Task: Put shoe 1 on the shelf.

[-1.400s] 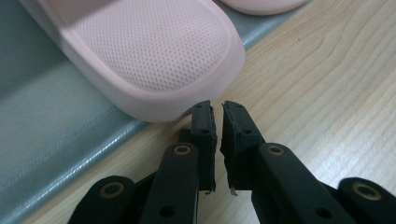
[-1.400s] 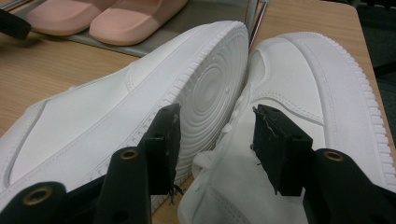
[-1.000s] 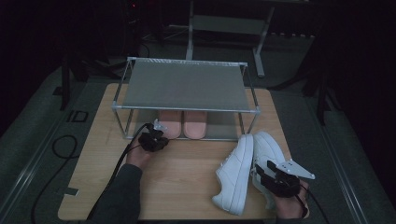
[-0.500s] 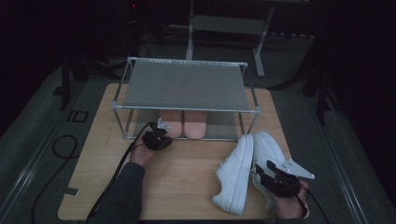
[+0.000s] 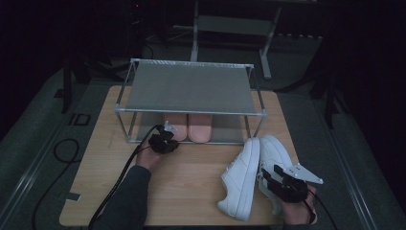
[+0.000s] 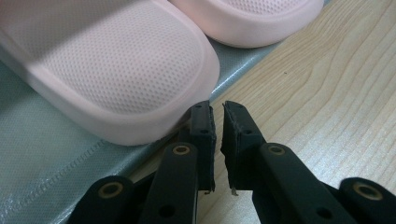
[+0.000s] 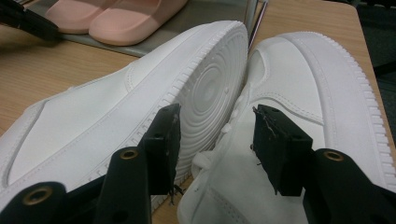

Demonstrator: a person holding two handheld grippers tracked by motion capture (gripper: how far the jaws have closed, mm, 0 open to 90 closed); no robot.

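Two pink slippers (image 5: 178,125) (image 6: 116,74) sit side by side on the lower shelf of a metal shoe rack (image 5: 189,88). My left gripper (image 5: 167,134) (image 6: 216,109) lies low at the shelf's front edge, just before the left slipper's toe. Its jaws are a narrow slit apart with nothing between them. Front right, a white sneaker (image 5: 242,179) (image 7: 93,116) lies on its side, sole against an upright white sneaker (image 5: 274,153) (image 7: 299,79). My right gripper (image 5: 268,175) (image 7: 215,114) is open over the line where they meet. I see no pad pressing.
The rack stands at the back of a wooden table (image 5: 191,187), its top shelf bare. A grey fabric lower shelf (image 6: 42,158) carries the slippers. Bare wood lies between the two hands. Cables trail off the table's front left. Dark floor and stands surround it.
My left gripper has crept slightly to the right in front of the slippers. The right gripper and both sneakers have not moved.
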